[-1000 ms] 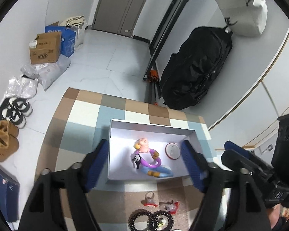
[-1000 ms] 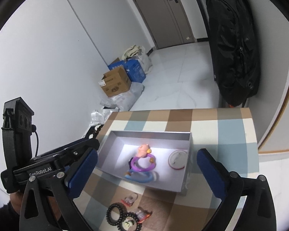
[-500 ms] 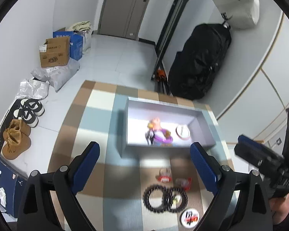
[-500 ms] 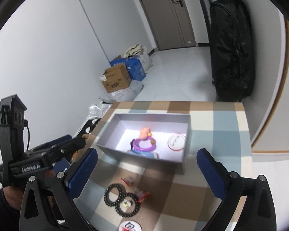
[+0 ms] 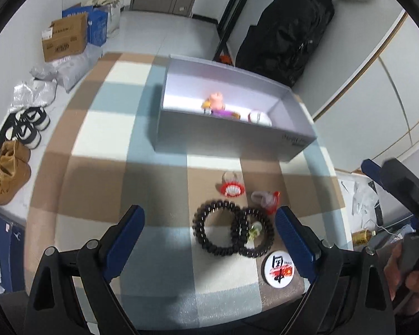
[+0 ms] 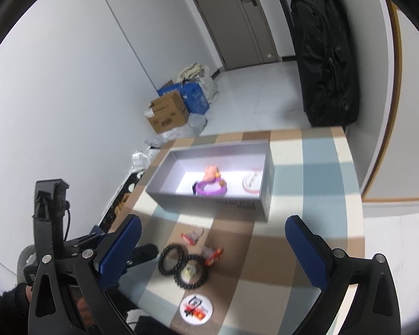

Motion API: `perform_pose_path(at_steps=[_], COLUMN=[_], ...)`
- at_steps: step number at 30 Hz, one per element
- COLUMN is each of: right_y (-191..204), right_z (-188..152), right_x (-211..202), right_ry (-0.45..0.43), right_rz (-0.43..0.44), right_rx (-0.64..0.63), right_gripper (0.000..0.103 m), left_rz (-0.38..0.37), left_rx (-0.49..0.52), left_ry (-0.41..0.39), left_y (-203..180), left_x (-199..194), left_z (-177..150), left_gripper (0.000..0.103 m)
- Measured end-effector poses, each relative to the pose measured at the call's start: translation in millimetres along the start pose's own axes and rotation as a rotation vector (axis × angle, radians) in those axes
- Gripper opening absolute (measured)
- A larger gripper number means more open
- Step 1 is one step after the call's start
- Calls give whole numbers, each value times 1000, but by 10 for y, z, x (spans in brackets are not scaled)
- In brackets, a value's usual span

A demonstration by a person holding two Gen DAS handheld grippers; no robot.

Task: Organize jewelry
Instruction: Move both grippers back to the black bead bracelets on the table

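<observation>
A grey open box (image 5: 231, 139) stands on the checked table and holds a pink figure (image 5: 216, 99), a purple bracelet (image 6: 211, 188) and a white disc (image 6: 251, 181). In front of it lie two black bead bracelets (image 5: 215, 231) (image 5: 254, 233), two small red-and-clear pieces (image 5: 232, 188) (image 5: 265, 198) and a round white badge (image 5: 280, 268). My left gripper (image 5: 209, 223) hovers open over the bracelets, apart from them. Held open and empty, my right gripper (image 6: 213, 226) hangs further back above the same pieces (image 6: 192, 275).
The checked cloth (image 5: 97, 173) ends at the table edge on the left. On the floor are shoes (image 5: 11, 173), plastic bags and cardboard boxes (image 5: 64, 39). A black bag (image 5: 287, 36) leans on the wall behind the box. A hand (image 5: 405, 273) holds the right gripper's handle.
Both grippers have drawn back from the box toward the near table edge. The left one sank and spread its jaws wider, and the bracelets and badge now lie between its fingers in view.
</observation>
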State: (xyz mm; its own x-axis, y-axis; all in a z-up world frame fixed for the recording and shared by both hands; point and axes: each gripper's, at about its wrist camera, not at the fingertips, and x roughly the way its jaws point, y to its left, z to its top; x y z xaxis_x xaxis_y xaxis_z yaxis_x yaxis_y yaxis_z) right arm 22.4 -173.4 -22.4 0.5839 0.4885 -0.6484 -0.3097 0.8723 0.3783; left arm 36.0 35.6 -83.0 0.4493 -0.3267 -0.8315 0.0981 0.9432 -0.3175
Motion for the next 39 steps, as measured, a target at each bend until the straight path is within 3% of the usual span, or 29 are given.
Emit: perform_pose_path(at_steps=[6, 20, 22, 24, 27, 31, 32, 33, 39], right_y=[36, 96, 97, 93, 85, 66, 69, 73, 67], right_z=[-153, -187, -189, -189, -187, -186, -186, -186, -195], right_x=[-18, -48, -51, -51, -49, -33, -29, -26, -12], right_ry=[18, 23, 23, 23, 24, 28, 29, 30, 36], right_rz=[22, 33, 34, 35, 33, 36, 37, 37, 36], right_rx=[9, -8, -7, -2, 3, 11, 9, 6, 7], right_gripper=[103, 101, 101, 101, 101, 101, 101, 101, 101], left_rz=[63, 69, 63, 59, 35, 72, 79, 73, 27], left_rx=[59, 131, 133, 134, 130, 172, 179, 179, 108], left_ry=[44, 59, 54, 47, 49, 52, 53, 54, 65], left_y=[-66, -167, -158, -148, -137, -218, -234, -230, -117], left_x=[103, 182, 180, 165, 156, 200, 206, 204, 185], left_z=[-94, -157, -153, -135, -116, -123, -121, -119, -71], left_gripper=[92, 92, 87, 68, 52, 51, 47, 39, 31])
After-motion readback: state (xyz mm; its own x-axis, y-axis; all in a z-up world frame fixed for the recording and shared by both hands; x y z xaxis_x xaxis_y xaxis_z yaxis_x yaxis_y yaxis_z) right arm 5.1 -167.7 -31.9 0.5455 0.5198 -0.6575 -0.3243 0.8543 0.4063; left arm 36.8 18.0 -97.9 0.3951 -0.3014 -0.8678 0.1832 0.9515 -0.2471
